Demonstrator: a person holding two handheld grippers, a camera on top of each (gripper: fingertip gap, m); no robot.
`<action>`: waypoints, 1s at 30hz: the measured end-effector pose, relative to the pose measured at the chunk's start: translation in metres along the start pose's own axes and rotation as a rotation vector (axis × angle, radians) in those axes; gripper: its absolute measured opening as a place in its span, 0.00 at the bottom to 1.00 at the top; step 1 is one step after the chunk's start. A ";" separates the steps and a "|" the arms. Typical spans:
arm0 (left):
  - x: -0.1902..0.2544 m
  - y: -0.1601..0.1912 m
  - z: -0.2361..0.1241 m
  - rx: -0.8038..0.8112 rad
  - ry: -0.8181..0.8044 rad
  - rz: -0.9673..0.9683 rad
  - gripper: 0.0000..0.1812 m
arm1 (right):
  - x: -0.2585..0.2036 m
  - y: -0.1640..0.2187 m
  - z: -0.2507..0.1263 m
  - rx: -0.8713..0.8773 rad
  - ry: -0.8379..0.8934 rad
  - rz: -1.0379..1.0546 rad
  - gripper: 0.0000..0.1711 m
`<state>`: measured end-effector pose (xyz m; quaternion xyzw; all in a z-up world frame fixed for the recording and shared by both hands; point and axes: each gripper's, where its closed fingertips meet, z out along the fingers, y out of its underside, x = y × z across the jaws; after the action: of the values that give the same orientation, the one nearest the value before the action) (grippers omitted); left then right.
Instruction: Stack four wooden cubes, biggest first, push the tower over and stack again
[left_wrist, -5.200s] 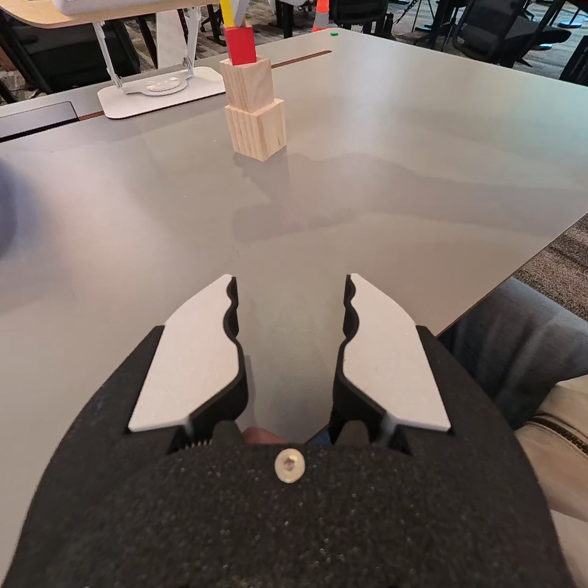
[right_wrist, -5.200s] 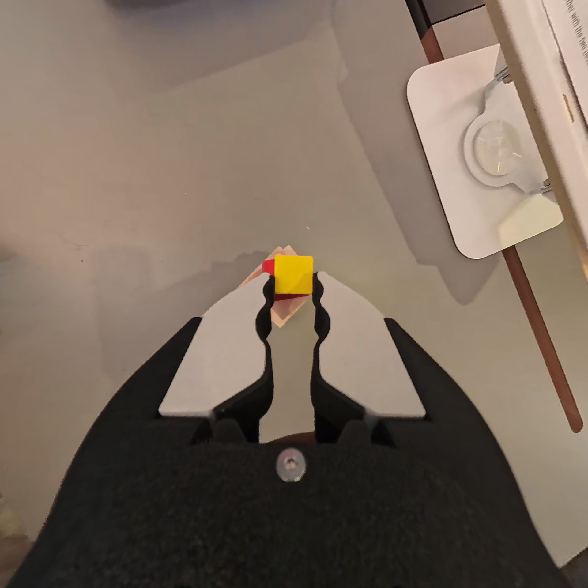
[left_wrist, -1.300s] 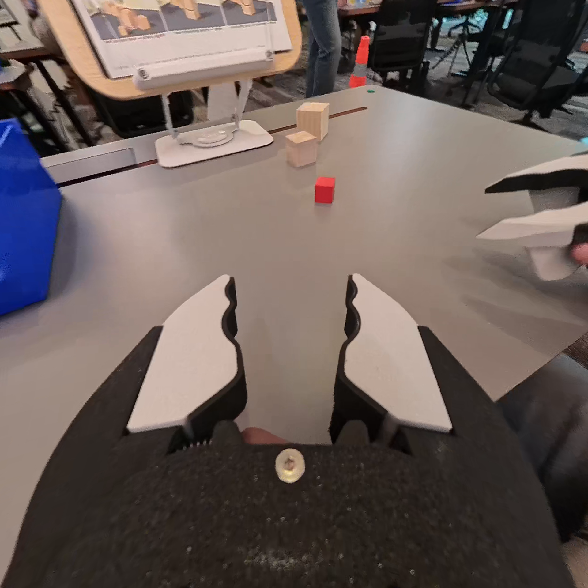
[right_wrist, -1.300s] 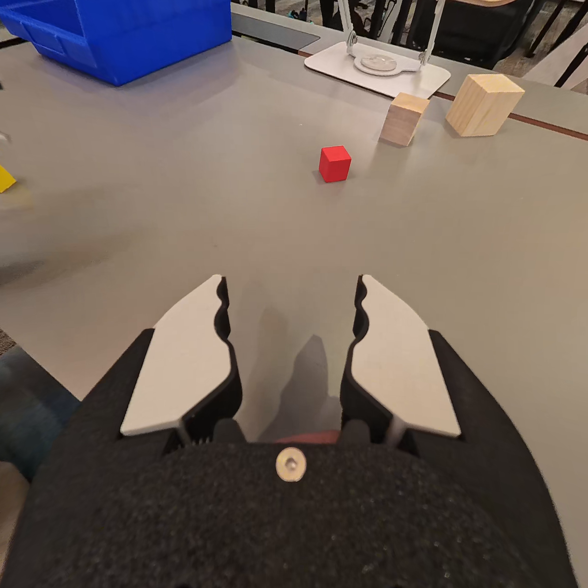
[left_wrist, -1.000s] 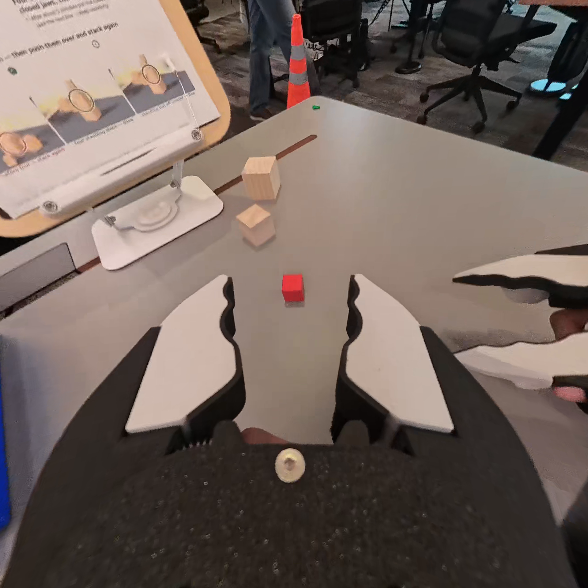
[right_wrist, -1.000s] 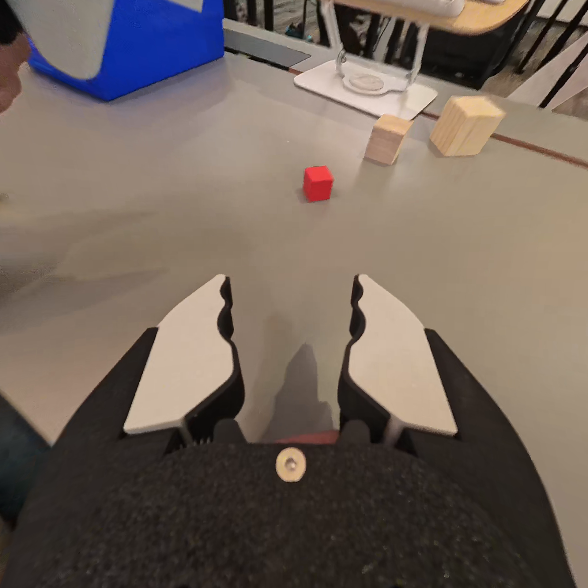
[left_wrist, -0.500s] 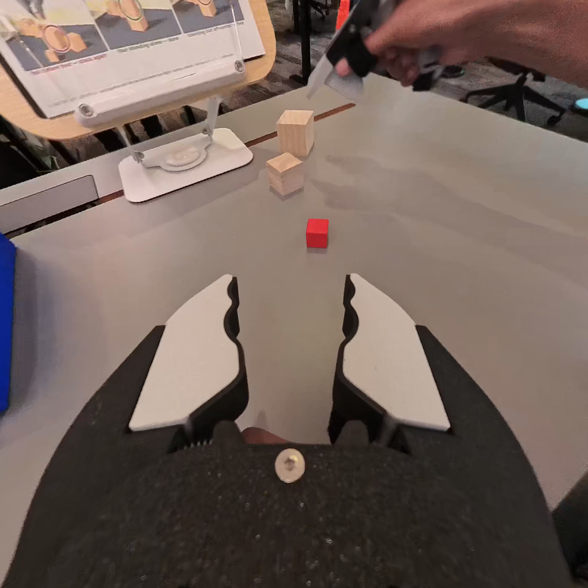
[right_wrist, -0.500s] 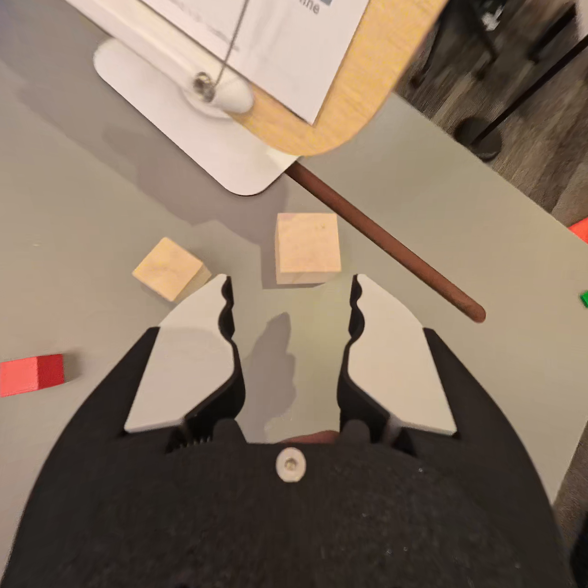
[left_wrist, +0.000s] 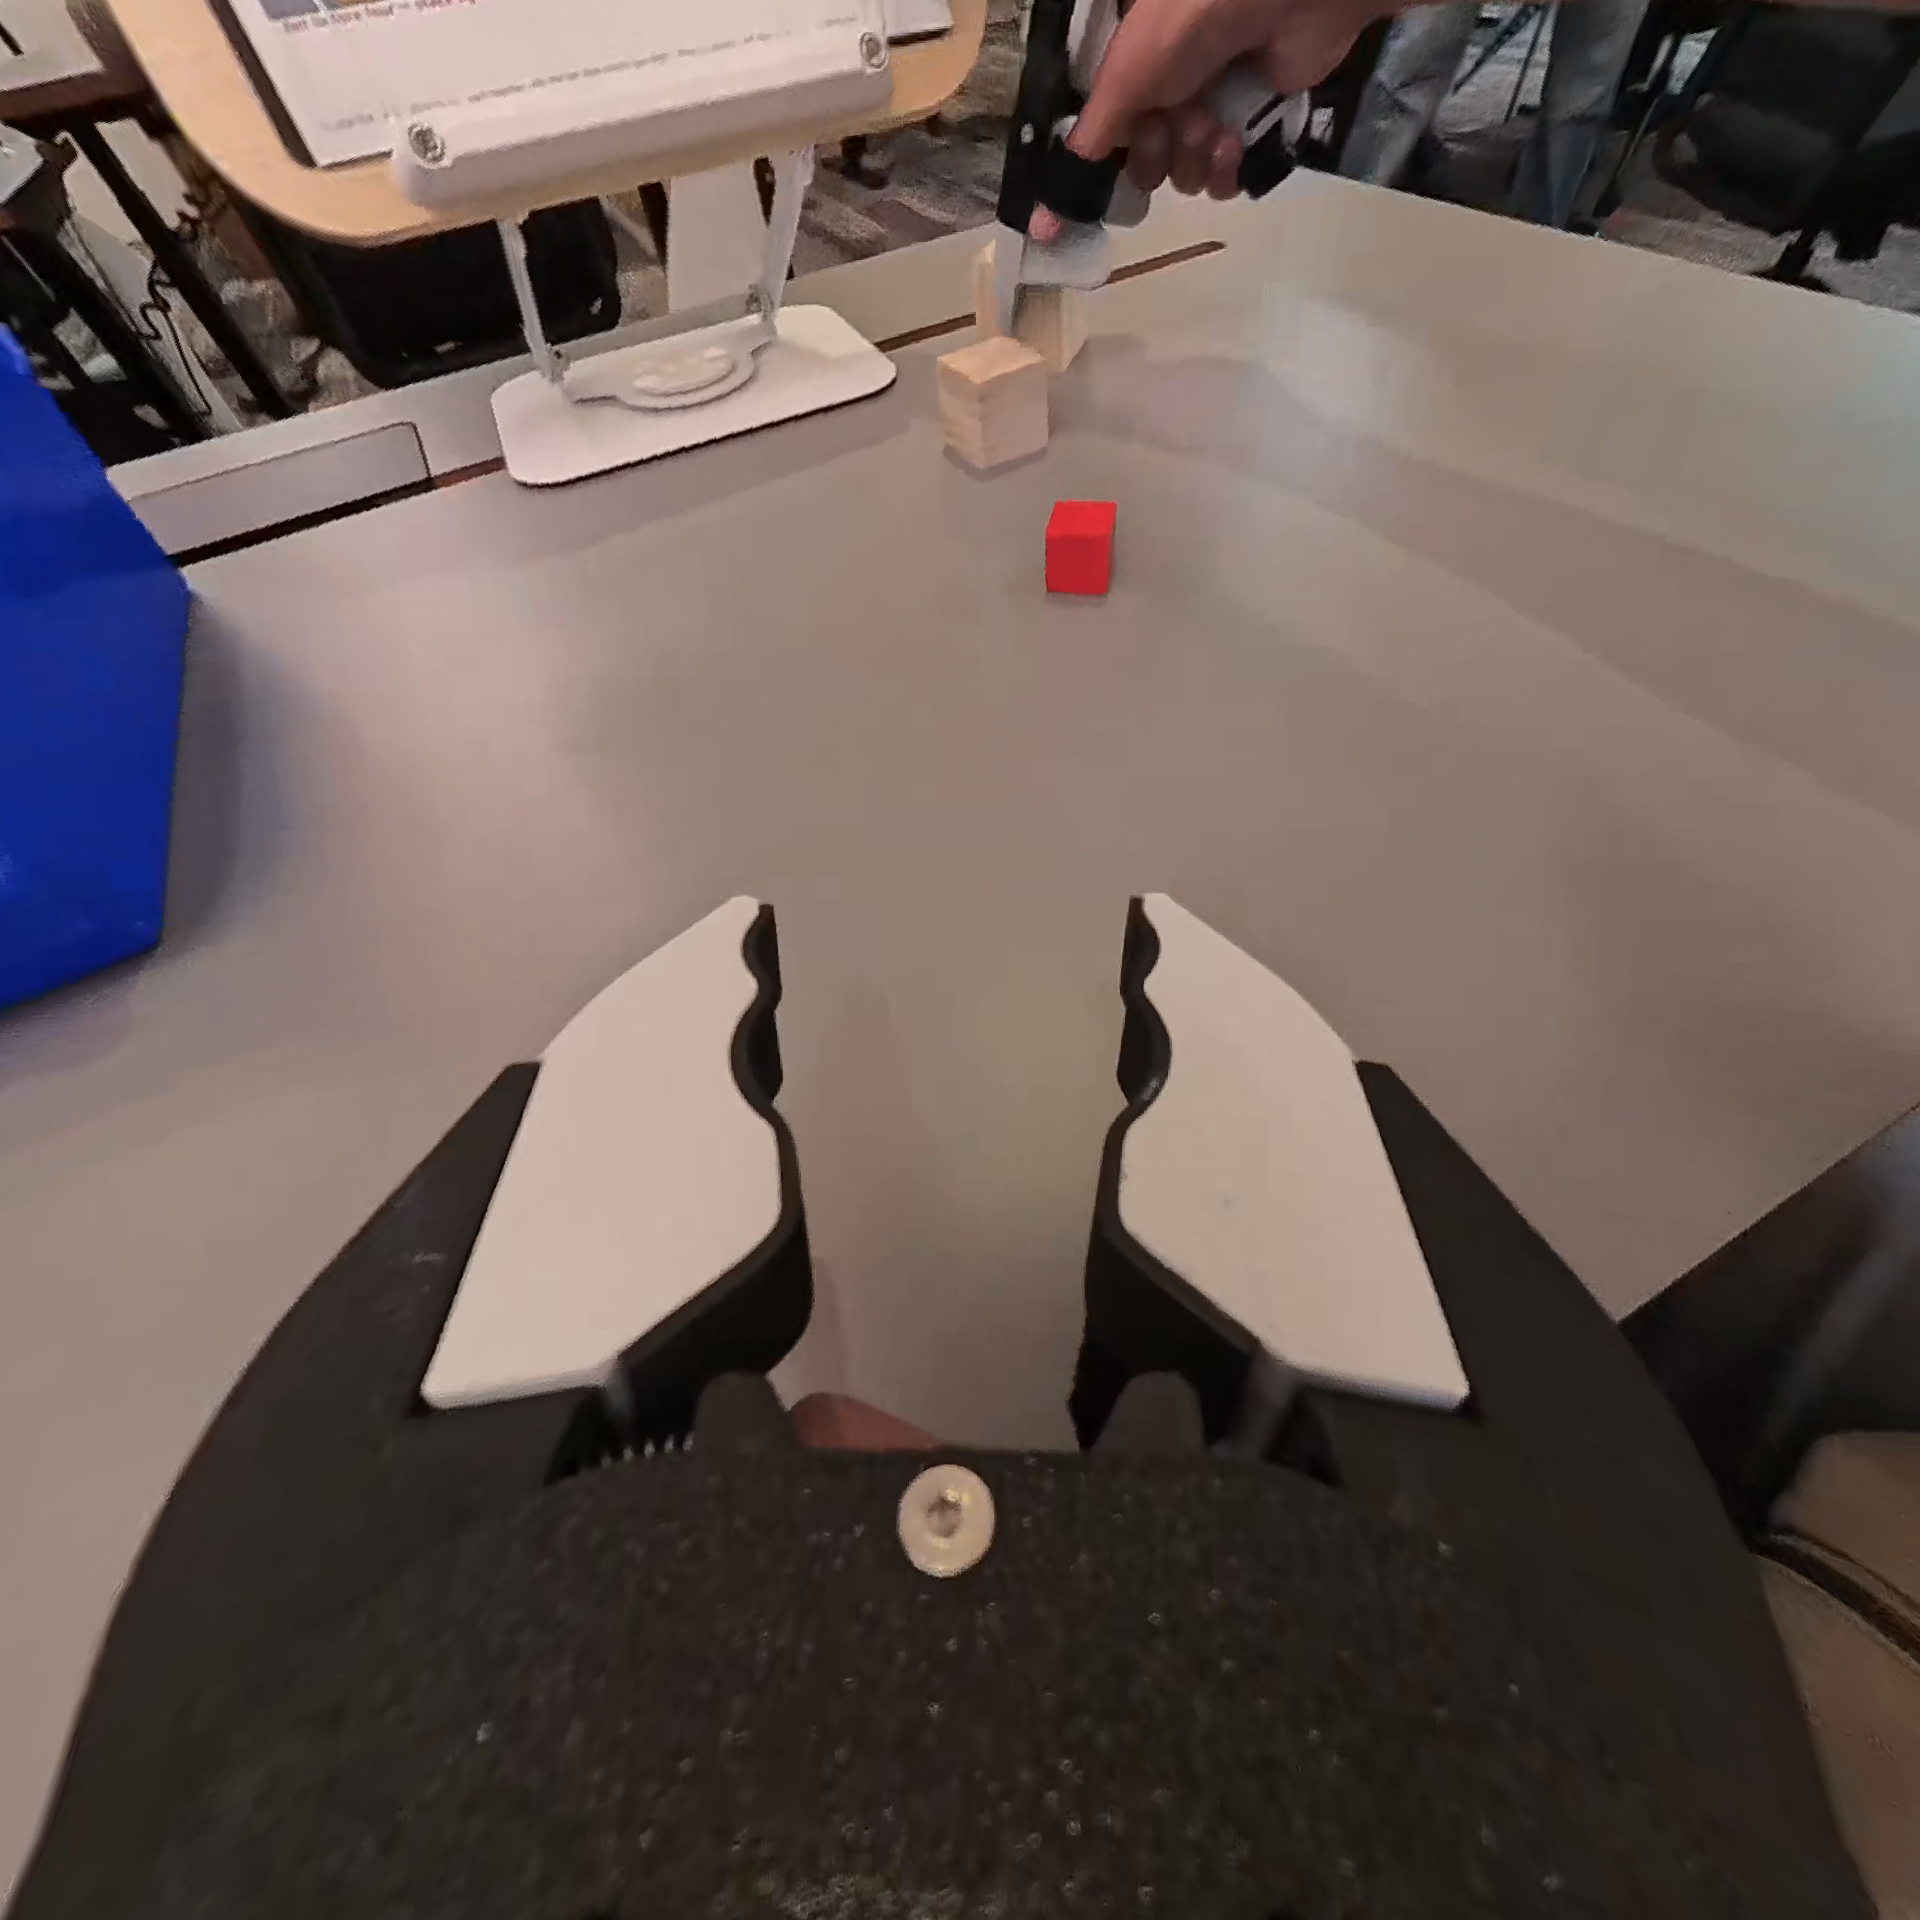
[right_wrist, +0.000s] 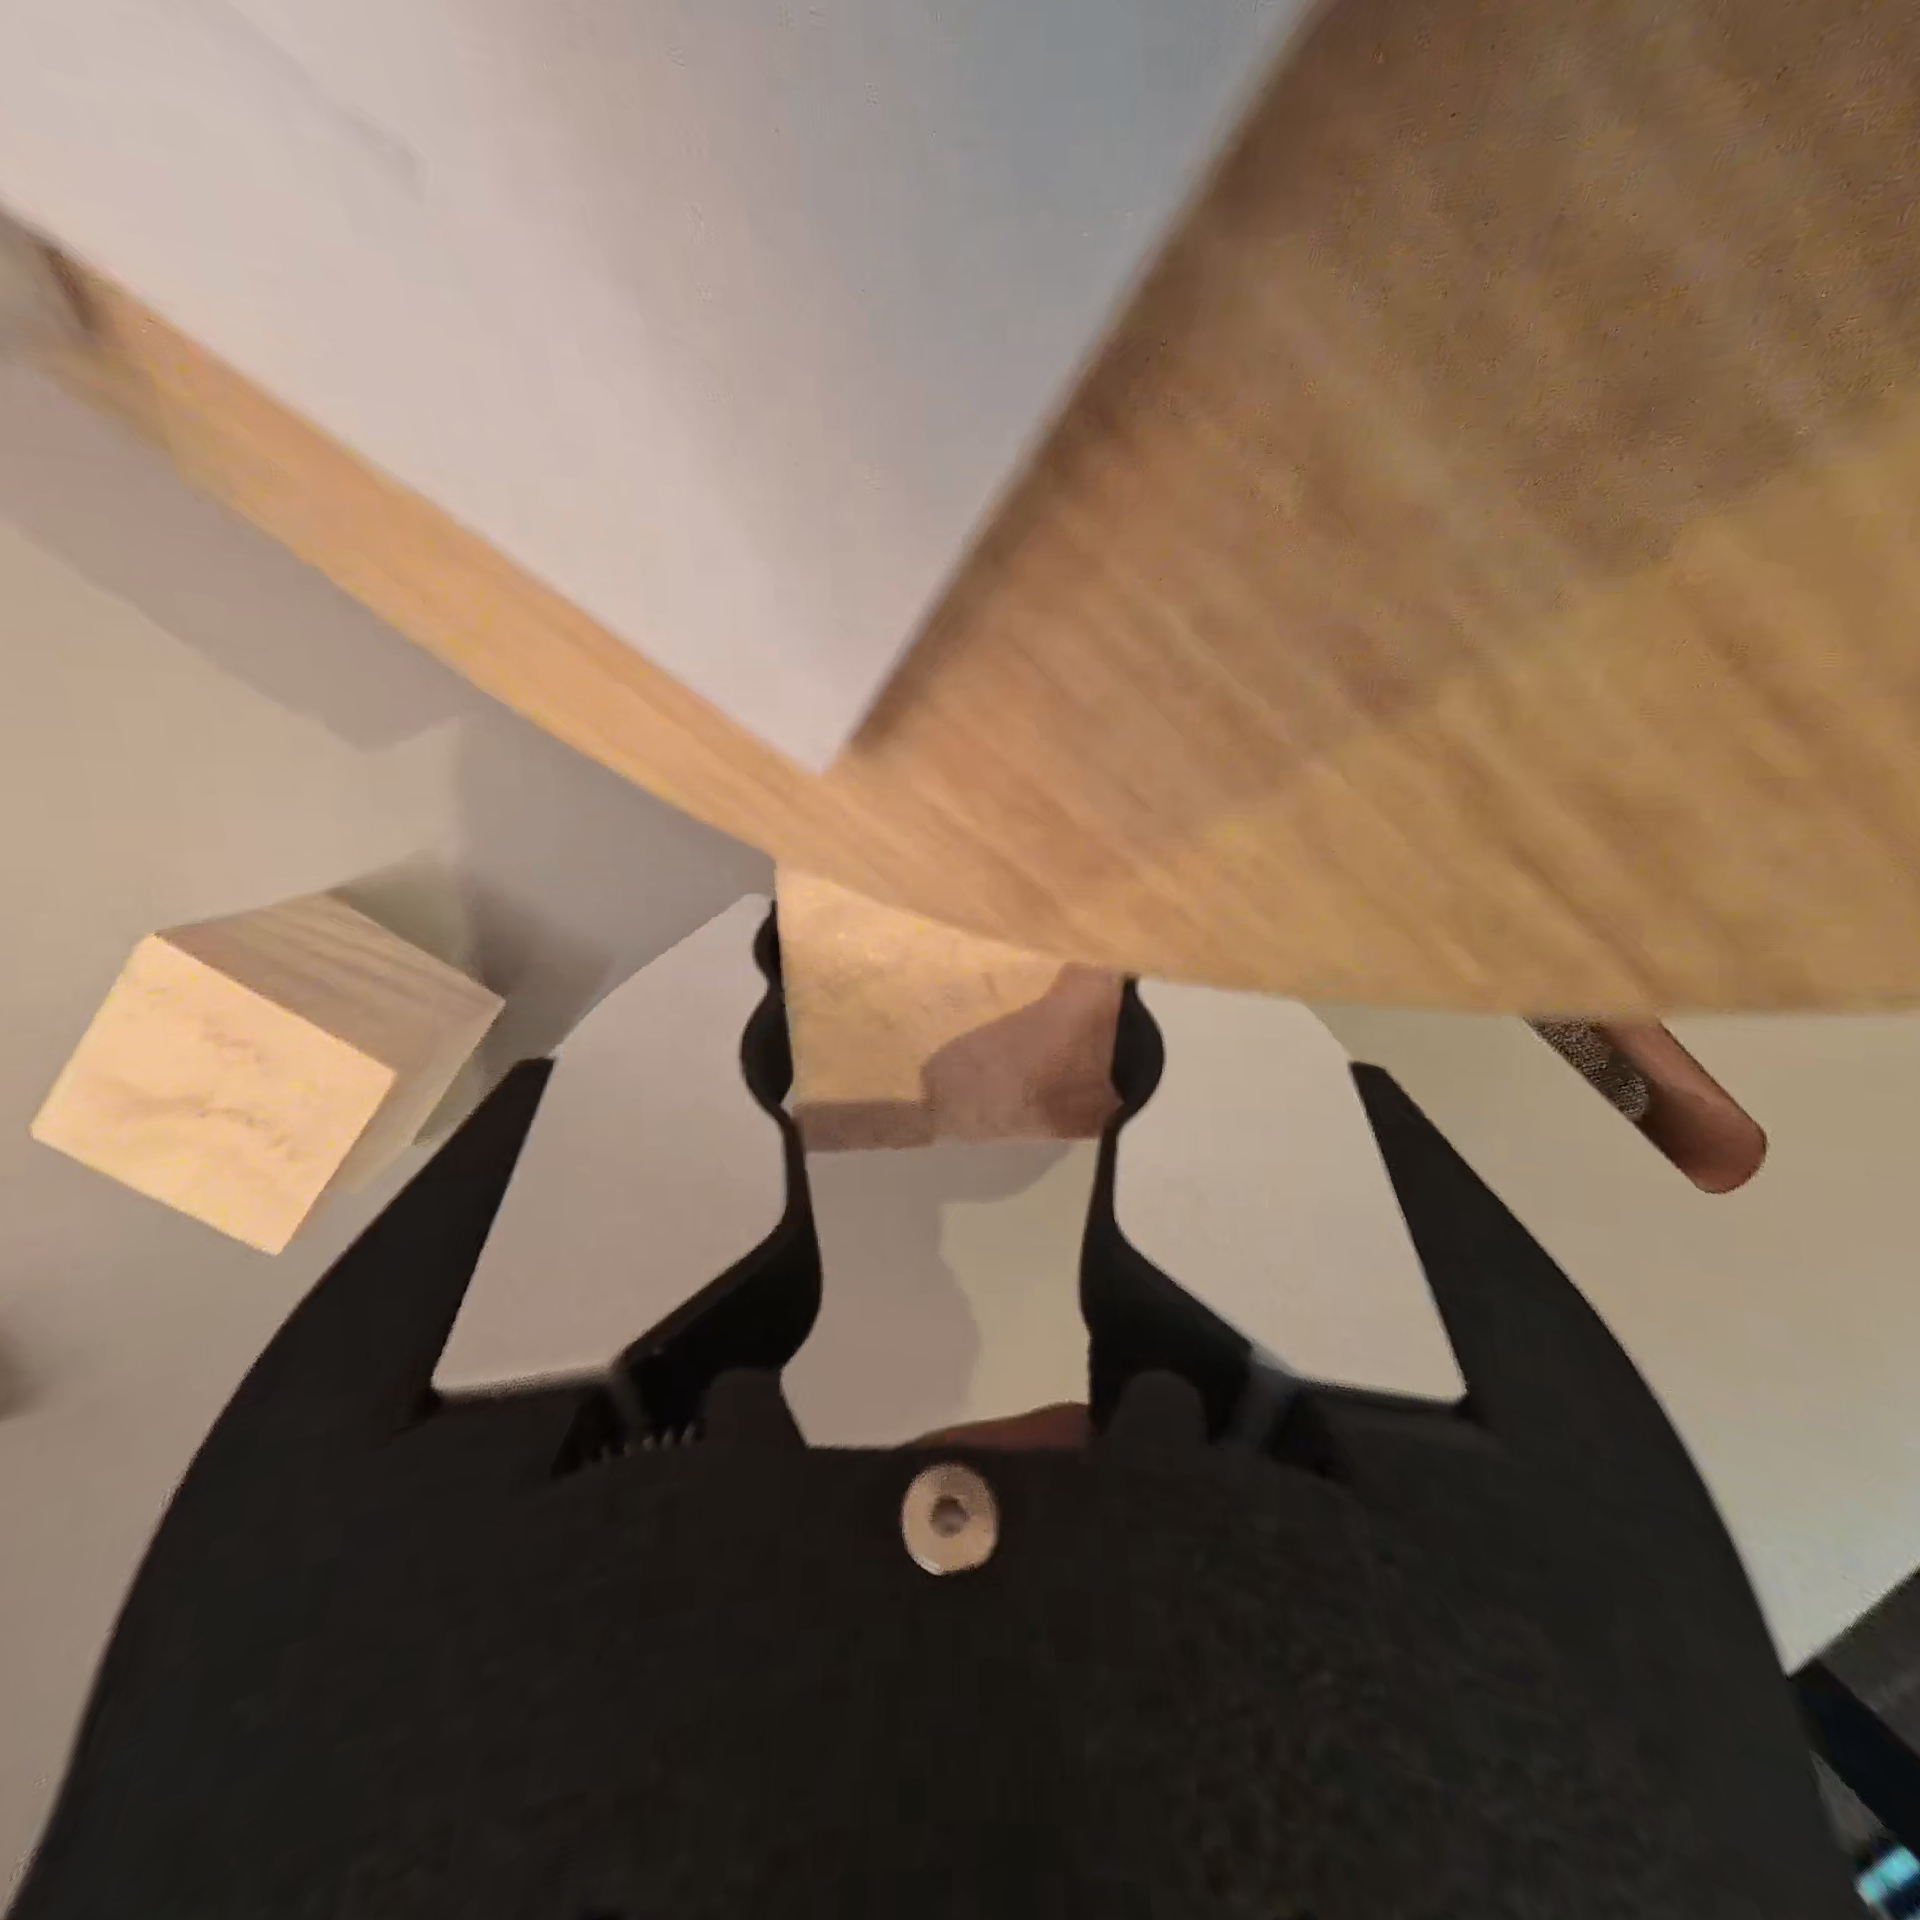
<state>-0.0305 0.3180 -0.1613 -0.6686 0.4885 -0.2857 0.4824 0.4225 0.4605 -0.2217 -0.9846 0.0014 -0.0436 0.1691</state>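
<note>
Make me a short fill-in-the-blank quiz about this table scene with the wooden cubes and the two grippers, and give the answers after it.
1. The right gripper has its fingers on either side of the ______ wooden cube.
2. The left gripper is open and holds ______.
3. The small painted cube standing alone on the table is ______ in colour.
4. The bin at the left edge is ______.

Answers: biggest; nothing; red; blue

The grey counter (left_wrist: 727, 727) carries two pale wooden cubes (left_wrist: 992, 416), a red cube (left_wrist: 1081, 545), a blue bin (left_wrist: 73, 675) and a white stand base (left_wrist: 686, 400).
</note>
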 end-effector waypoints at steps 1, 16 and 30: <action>-0.002 0.001 0.000 0.003 0.004 -0.024 0.35 | 0.000 0.000 0.000 0.004 0.002 0.007 0.35; -0.026 0.009 -0.006 0.052 -0.029 -0.090 0.33 | -0.094 -0.001 -0.178 0.492 0.056 -0.332 0.35; -0.039 0.010 -0.016 0.087 -0.065 -0.137 0.32 | -0.283 0.002 -0.086 0.173 -0.245 -0.797 0.35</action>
<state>-0.0623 0.3478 -0.1609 -0.6880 0.4127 -0.3171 0.5057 0.1334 0.4348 -0.1653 -0.8883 -0.4030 0.0118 0.2201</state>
